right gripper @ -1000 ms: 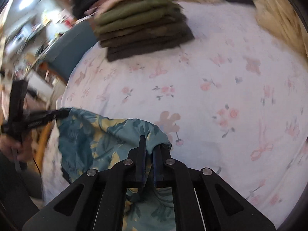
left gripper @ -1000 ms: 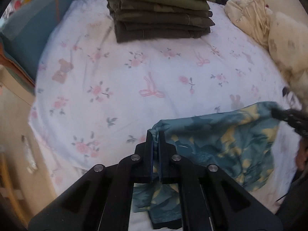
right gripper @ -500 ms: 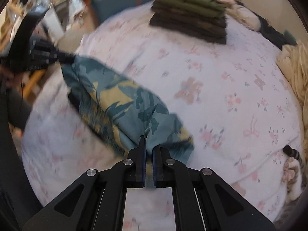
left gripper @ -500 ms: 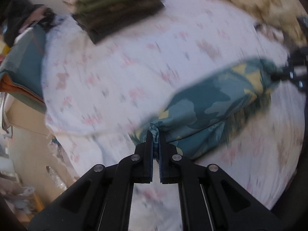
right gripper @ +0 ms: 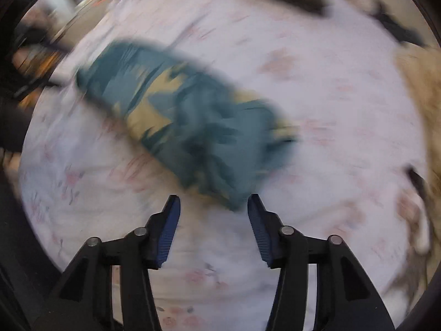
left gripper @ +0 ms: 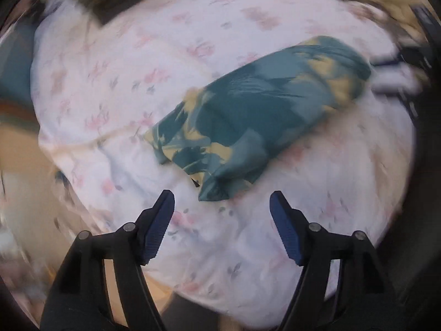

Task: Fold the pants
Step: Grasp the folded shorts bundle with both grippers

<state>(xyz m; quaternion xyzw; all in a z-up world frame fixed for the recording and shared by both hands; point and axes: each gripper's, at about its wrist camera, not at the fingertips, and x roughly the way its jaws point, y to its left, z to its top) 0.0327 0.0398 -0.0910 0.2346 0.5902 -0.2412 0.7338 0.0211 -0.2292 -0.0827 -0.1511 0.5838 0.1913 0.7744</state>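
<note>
Pants (left gripper: 256, 115) lie bunched in a long roll on the bed (left gripper: 330, 193), just ahead of both sets of fingers, the long axis running from one gripper toward the other. Left gripper (left gripper: 222, 209) stands wide and empty, the near end just beyond its tips. Right gripper (right gripper: 213, 212) is likewise spread and empty, its end of the cloth reaching almost between the tips, so I judge it slightly nearer.

L gripper (left gripper: 222, 202) jaws wide apart, R gripper (right gripper: 213, 202) jaws apart, both empty
</note>
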